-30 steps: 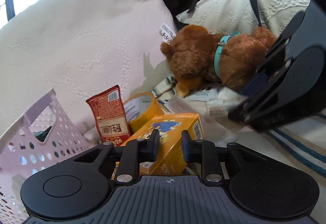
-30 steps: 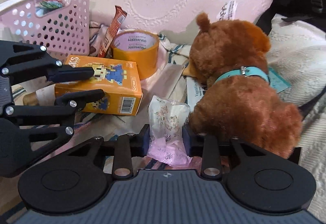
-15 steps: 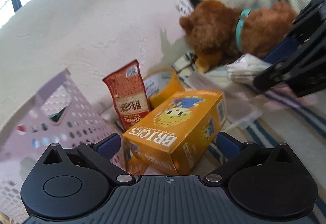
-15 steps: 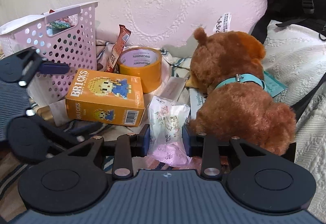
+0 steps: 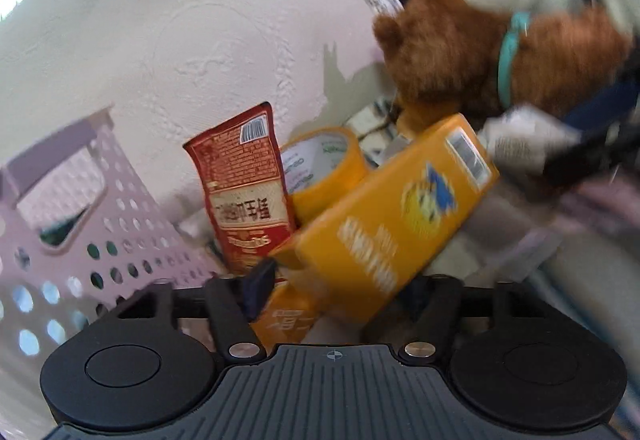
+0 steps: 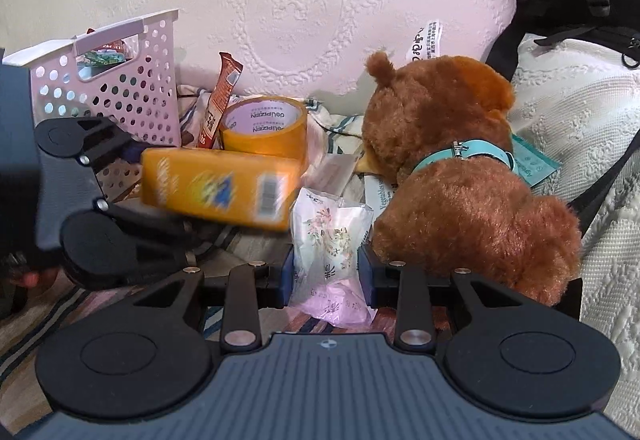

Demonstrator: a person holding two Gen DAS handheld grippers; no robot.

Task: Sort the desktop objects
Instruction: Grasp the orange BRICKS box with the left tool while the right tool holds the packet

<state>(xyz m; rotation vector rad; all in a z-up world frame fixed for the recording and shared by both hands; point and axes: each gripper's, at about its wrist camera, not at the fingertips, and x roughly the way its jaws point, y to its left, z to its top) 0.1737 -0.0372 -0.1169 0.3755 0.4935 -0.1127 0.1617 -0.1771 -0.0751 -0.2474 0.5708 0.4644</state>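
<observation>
My left gripper (image 5: pixel 340 280) is shut on an orange bricks box (image 5: pixel 384 216) and holds it tilted, off the surface; it also shows in the right wrist view (image 6: pixel 218 188), blurred, with the left gripper (image 6: pixel 132 192) at its left end. My right gripper (image 6: pixel 326 276) is shut on a small floral tissue pack (image 6: pixel 332 240). A pink perforated basket (image 6: pixel 116 88) stands at the left and shows in the left wrist view (image 5: pixel 72 224).
A red snack packet (image 5: pixel 240 192) and a yellow tape roll (image 6: pixel 264 128) stand behind the box. A brown plush bear (image 6: pixel 460 176) with a teal collar lies to the right. A large pale cushion (image 6: pixel 300 0) backs everything. Papers lie under the bear.
My left gripper opened wide, went around the orange box, closed on it and lifted it at a tilt. My right gripper kept hold of the tissue pack and rose slightly.
</observation>
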